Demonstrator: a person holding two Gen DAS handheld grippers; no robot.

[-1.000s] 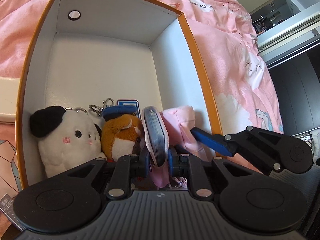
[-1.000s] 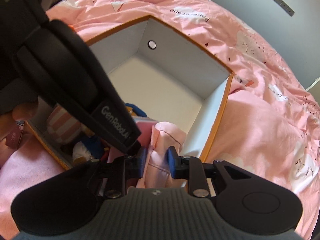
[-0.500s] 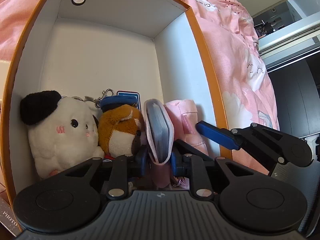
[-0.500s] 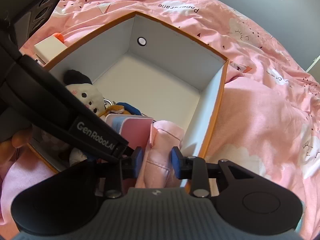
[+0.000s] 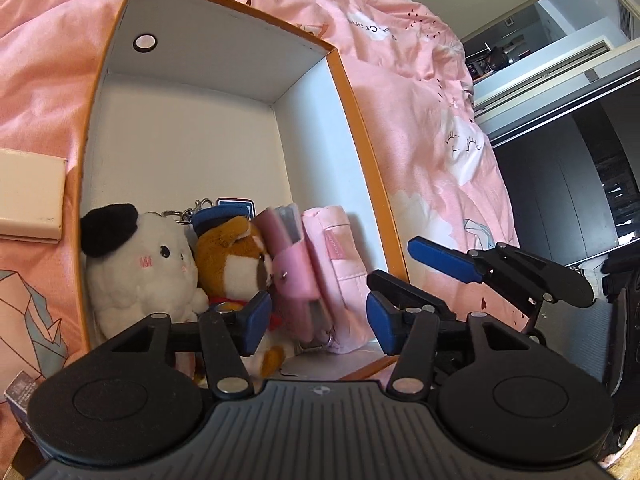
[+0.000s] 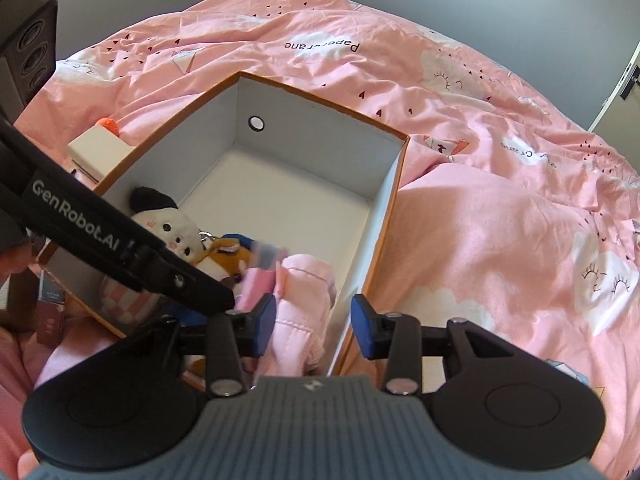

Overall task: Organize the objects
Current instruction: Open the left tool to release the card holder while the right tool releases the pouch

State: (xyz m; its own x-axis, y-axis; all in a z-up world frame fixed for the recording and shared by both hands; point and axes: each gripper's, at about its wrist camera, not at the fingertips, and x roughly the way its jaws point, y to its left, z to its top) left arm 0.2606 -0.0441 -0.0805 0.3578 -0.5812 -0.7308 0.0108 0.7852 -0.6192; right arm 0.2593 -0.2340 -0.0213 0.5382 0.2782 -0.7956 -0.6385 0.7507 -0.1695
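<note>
An orange-rimmed box (image 5: 352, 92) with white inner walls (image 6: 384, 208) lies on the pink bed. At its near end stand a white plush with a black ear (image 5: 140, 264), a brown plush with a blue cap (image 5: 234, 256), a pink card holder (image 5: 290, 276) and a pink pouch (image 5: 340, 272). My left gripper (image 5: 314, 322) is open, just in front of the card holder. My right gripper (image 6: 314, 326) is open over the pink pouch (image 6: 300, 312), beside the box's right wall. The left gripper's arm crosses the right wrist view at the left.
A cream box (image 5: 28, 196) lies on the pink bedding (image 6: 480, 200) left of the orange box. Small dark cartons (image 6: 50, 312) lie near its front left corner. The far half of the box holds nothing. A doorway (image 5: 560, 40) is at the right.
Both grippers have opened and pulled back. The left let go of the pink card holder and the right let go of the pink pouch; both now stand in the box.
</note>
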